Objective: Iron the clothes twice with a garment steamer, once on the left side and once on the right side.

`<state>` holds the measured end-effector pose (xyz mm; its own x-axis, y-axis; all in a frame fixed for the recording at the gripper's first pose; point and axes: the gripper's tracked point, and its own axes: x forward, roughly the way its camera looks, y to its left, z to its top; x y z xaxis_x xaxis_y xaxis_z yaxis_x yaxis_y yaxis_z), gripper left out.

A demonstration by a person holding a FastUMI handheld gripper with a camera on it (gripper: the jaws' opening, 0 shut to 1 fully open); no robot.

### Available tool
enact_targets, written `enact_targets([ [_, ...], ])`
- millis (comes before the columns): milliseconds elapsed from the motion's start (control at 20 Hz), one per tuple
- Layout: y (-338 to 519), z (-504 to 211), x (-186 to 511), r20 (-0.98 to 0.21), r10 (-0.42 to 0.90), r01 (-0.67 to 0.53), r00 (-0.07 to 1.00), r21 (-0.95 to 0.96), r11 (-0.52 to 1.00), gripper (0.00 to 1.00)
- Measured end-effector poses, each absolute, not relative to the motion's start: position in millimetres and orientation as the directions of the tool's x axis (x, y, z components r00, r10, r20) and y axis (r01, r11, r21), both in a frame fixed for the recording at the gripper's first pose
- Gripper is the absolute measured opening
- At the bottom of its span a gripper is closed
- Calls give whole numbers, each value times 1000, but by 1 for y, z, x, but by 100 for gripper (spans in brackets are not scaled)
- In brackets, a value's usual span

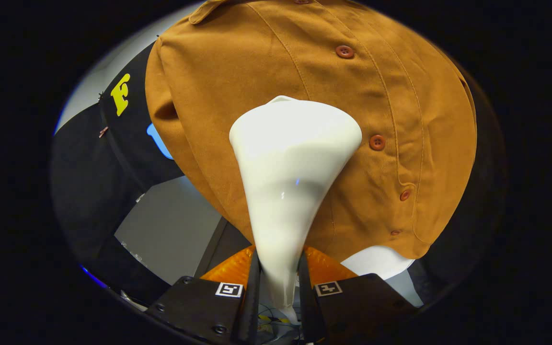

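Now both fingers (278,280) clamp the garment steamer (291,167), its head against the shirt (257,52).

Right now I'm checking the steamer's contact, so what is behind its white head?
Behind the white steamer head, held between the gripper fingers, hangs the brown shirt, its buttons just beside it. The cloth directly behind the head is covered, so actual contact cannot be seen.
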<state>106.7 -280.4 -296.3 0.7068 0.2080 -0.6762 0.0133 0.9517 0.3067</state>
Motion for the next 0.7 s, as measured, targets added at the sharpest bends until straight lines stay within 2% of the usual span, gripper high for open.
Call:
enact_targets([
  [350,-286,-317,78,-740,156,74,654,268,961,40],
  [500,-299,-294,70,-720,114,87,684,235,968,40],
  [700,-333,-238,66,-636,30,112,771,182,977,40],
])
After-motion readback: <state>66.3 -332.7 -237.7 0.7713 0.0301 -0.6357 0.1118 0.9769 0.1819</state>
